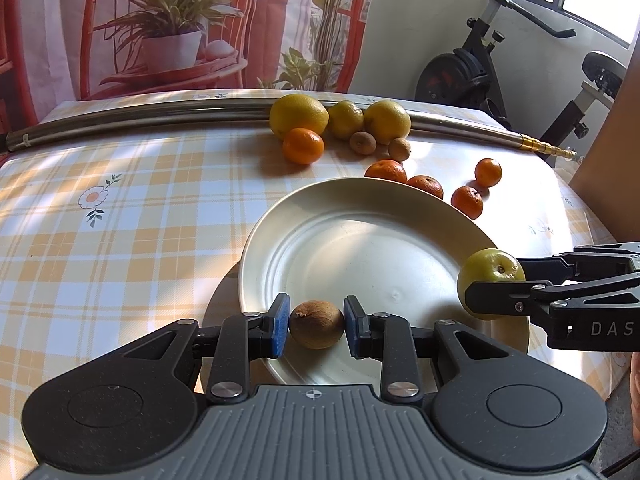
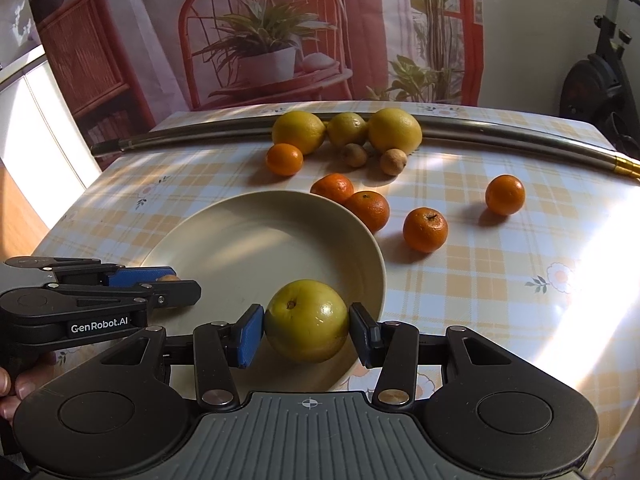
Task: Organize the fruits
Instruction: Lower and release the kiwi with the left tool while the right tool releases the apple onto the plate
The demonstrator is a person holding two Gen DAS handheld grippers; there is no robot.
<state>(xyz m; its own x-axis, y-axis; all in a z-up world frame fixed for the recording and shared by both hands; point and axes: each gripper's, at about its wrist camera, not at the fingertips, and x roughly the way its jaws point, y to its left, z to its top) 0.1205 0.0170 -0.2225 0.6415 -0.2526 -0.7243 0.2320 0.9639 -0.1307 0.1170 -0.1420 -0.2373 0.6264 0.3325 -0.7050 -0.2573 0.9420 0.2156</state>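
Observation:
My left gripper (image 1: 316, 322) is shut on a small brown fruit (image 1: 317, 324) over the near rim of a pale round plate (image 1: 360, 248). My right gripper (image 2: 307, 330) is shut on a yellow-green round fruit (image 2: 307, 320) above the plate's (image 2: 248, 240) right edge. In the left wrist view that fruit (image 1: 490, 276) and the right gripper (image 1: 496, 292) enter from the right. In the right wrist view the left gripper (image 2: 172, 284) shows at the left with a sliver of the brown fruit (image 2: 169, 278). The plate holds nothing else.
On the checked tablecloth behind the plate lie three big yellow citrus fruits (image 1: 298, 116), two small brown fruits (image 1: 363, 143) and several mandarins (image 2: 425, 229). A long metal tube (image 1: 140, 120) runs along the far edge. An exercise bike (image 1: 480, 68) stands beyond the table at the right.

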